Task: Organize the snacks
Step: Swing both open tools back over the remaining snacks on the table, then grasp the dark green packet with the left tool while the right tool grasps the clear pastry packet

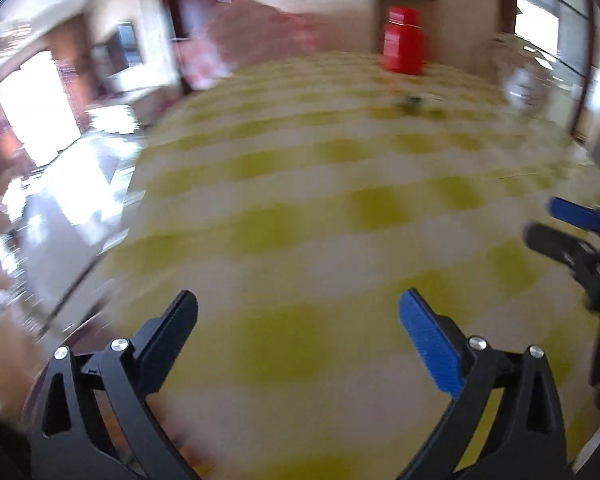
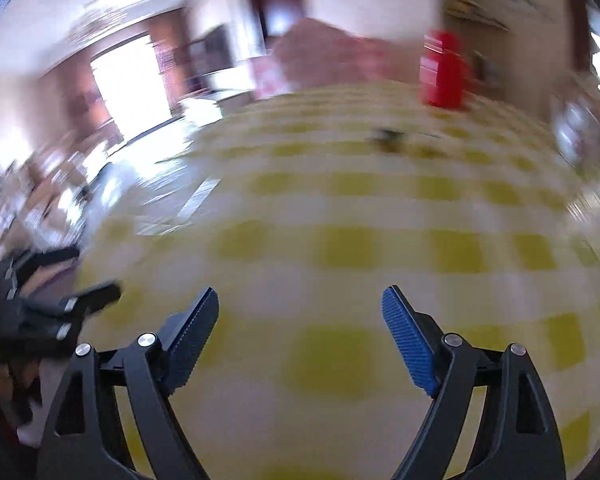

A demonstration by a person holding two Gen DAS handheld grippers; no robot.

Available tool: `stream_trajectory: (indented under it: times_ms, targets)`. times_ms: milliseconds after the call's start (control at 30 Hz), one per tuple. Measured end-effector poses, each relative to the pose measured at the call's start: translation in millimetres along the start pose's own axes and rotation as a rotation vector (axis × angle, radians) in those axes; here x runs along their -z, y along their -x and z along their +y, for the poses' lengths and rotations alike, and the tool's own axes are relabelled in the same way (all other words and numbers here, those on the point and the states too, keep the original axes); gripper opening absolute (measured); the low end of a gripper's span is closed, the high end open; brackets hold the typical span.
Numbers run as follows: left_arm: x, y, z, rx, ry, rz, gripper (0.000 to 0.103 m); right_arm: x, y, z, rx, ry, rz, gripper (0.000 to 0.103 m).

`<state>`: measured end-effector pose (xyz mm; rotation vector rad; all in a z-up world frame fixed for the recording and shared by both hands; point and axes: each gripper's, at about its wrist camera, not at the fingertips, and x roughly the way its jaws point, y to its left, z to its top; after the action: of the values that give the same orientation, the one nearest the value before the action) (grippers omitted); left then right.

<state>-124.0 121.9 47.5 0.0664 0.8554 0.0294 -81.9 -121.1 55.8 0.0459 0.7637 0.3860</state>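
Note:
Both views are smeared by motion blur. My left gripper (image 1: 299,300) is open over the yellow-and-white checked tablecloth (image 1: 340,168), with nothing between its fingers. My right gripper (image 2: 300,295) is also open and empty above the same cloth (image 2: 380,208). Each gripper shows at the edge of the other's view: the right gripper (image 1: 542,220) at the far right, the left gripper (image 2: 94,272) at the lower left. A small dark item (image 1: 412,102) (image 2: 388,138) lies far back on the cloth, too blurred to name. No snack can be made out clearly.
A red container (image 1: 403,40) (image 2: 442,72) stands at the table's far edge. A pale, shiny object (image 1: 524,80) (image 2: 576,132) sits at the far right. The table edge runs down the left, with glossy floor (image 1: 72,184) beyond it.

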Motion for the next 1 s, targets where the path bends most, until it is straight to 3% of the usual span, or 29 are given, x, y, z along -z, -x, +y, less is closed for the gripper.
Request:
stream_trajectory:
  times_ms: [200,400,600,700,767,800,867,1000]
  targets:
    - [-78.0,-84.2,-55.1,0.054,-0.015,-0.013,0.101,-54.7,-67.4,-92.8,0.094,-0.201,0.032,0.081]
    - [-151.1,-154.9,-94.7,0.079,-0.011,-0.049,0.101,-121.8,-137.7,-155.3,0.038,-0.495,0.047,0.081]
    - [-193.8,-205.4,-102.5,0.060,-0.046,-0.050,0.101,-187.0,-226.2,-153.1,0.133,-0.489,0.102,0.082]
    - [-209.8,-232.0,-106.3,0.084,-0.079,-0.007,0.101,-201.9,-249.6,-135.6,0.260,-0.335,0.134,0.082]
    - [-219.4,-240.0,-109.3,0.104,-0.088,-0.006,0.101,-199.3,-249.3,-129.3,0.307,-0.252,0.136,0.060]
    - [-225.2,-244.7,-113.1,0.099,-0.105,-0.008,0.101,-196.6,-247.0,-131.5,0.321,-0.230,0.132,0.042]
    - [-234.8,-254.4,-122.8,0.114,-0.146,-0.004,0.101,-189.4,-236.5,-148.3,0.307,-0.236,0.113,0.036]
    - [-252.1,-270.8,-140.9,0.126,-0.190,-0.003,0.101,-174.2,-204.3,-185.7,0.296,-0.292,0.057,0.035]
